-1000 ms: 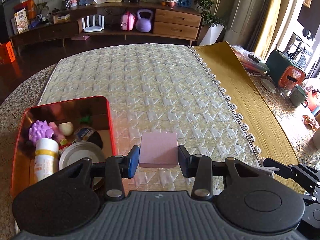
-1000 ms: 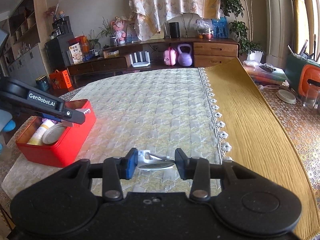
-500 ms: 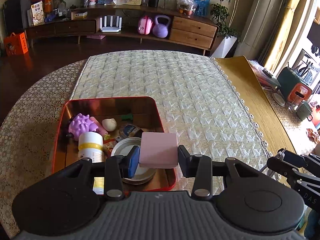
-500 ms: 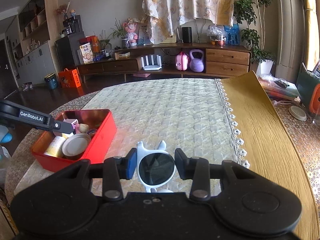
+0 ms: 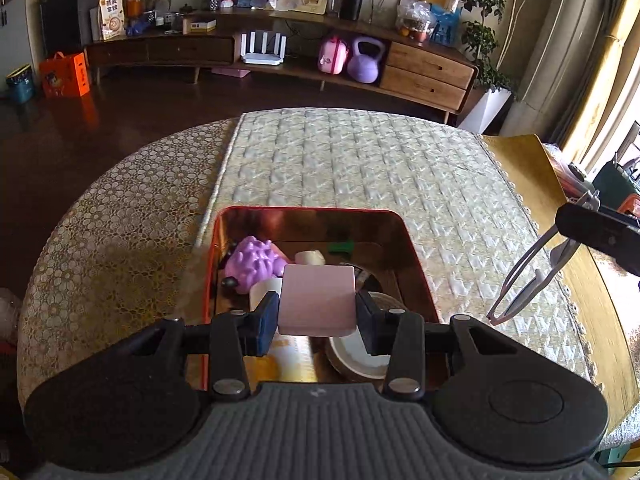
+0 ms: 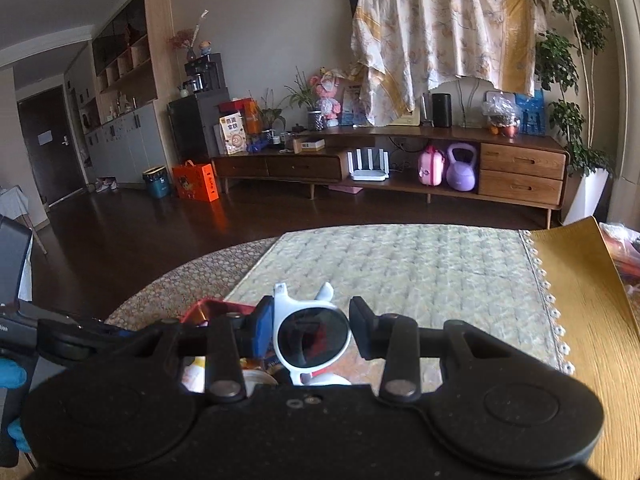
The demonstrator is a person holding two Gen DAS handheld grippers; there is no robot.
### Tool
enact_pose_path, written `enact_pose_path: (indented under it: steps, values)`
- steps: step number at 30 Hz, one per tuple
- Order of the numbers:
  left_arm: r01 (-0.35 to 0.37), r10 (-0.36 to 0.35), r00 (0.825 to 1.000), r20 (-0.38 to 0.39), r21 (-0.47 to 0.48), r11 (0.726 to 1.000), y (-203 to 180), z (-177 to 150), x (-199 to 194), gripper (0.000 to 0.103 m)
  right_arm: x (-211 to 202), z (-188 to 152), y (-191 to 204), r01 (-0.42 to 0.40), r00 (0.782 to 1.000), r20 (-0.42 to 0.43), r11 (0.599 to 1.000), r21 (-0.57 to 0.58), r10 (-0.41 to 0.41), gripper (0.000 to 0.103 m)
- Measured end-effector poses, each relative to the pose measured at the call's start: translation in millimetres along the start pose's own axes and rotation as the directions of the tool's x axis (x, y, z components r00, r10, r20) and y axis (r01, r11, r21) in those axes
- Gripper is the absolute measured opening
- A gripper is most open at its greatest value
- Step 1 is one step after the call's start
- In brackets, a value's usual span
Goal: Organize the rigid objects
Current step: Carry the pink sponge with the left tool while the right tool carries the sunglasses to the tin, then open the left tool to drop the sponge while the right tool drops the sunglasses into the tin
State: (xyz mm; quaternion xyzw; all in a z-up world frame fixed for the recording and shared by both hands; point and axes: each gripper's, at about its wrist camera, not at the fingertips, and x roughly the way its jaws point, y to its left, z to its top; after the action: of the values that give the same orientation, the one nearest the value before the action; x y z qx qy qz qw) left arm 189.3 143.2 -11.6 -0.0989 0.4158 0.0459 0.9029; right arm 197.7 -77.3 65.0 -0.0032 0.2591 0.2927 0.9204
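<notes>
In the left wrist view, my left gripper (image 5: 318,320) is shut on a flat pink block (image 5: 318,298) and holds it above the open red tin box (image 5: 308,211). The box holds a purple spiky toy (image 5: 250,260), a white bottle, a round lid (image 5: 360,356) and small bits. My right gripper (image 6: 312,332) is shut on white-framed sunglasses (image 6: 314,334), held in the air just right of the box rim (image 6: 216,306). Seen from the left wrist, the sunglasses' arms (image 5: 520,280) dangle under that gripper (image 5: 596,232).
The box sits at the left end of a quilted cream cloth (image 5: 360,168) on a round table with a pebble-patterned cover (image 5: 112,216). A yellow mat (image 6: 592,320) lies to the right. A blue-gloved hand (image 6: 10,376) holds the left gripper.
The left gripper carried the pink block from over the cloth to above the red box. The right gripper lifted the sunglasses off the cloth and brought them left, near the box.
</notes>
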Motion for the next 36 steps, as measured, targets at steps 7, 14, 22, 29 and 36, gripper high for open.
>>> enact_pose_path:
  steps: [7,14,22,29,36]
  values:
    - [-0.054,0.054,0.998,-0.013,-0.034,0.998,34,8,16,0.040,41,13,21,-0.040,0.999,-0.006,0.999,-0.027,0.039,0.040]
    - [-0.081,0.081,0.996,-0.033,-0.021,0.996,46,10,39,0.040,78,9,30,-0.051,0.998,-0.035,0.998,-0.028,0.050,0.040]
    - [-0.074,0.075,0.997,-0.016,0.012,0.997,37,17,58,0.040,105,-1,27,-0.054,0.998,-0.021,0.999,-0.005,0.054,0.040]
    - [-0.063,0.063,0.997,-0.033,0.022,0.998,35,14,75,0.040,101,-16,23,-0.072,0.997,-0.014,0.997,0.012,0.072,0.040]
    - [-0.057,0.057,0.998,-0.012,0.035,0.998,33,8,73,0.040,77,-37,23,-0.101,0.994,-0.043,0.995,0.009,0.102,0.040]
